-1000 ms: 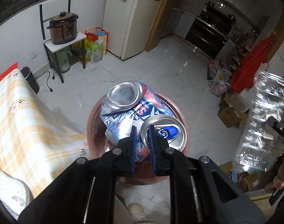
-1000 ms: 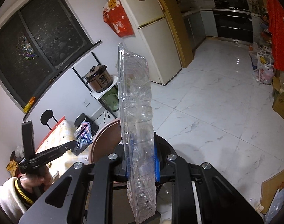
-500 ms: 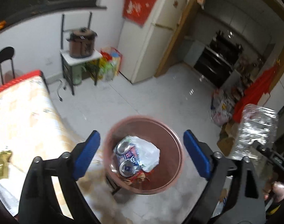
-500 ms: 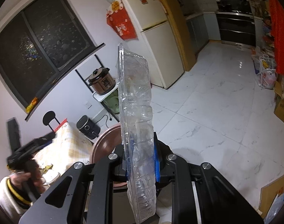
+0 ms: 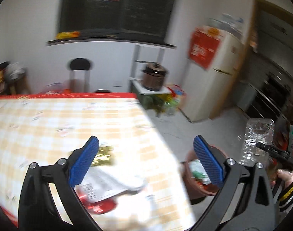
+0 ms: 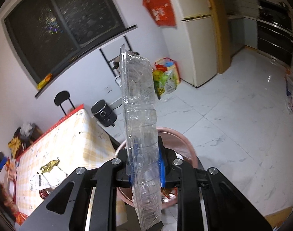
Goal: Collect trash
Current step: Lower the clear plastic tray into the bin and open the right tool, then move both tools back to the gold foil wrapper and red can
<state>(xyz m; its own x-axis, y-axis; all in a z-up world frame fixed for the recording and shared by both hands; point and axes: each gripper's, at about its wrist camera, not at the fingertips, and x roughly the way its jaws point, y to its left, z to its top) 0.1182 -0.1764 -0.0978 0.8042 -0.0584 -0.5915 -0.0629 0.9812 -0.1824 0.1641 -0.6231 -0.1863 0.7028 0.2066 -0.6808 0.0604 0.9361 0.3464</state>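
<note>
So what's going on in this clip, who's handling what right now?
A person is clearing trash off a checked tablecloth into a pink bin beside the table. The right gripper is shut on a crushed clear plastic container, held upright above the bin. The left gripper is open and empty, jaws wide, pointing at the table, where a white wrapper, a gold wrapper and a red item lie uncollected.
</note>
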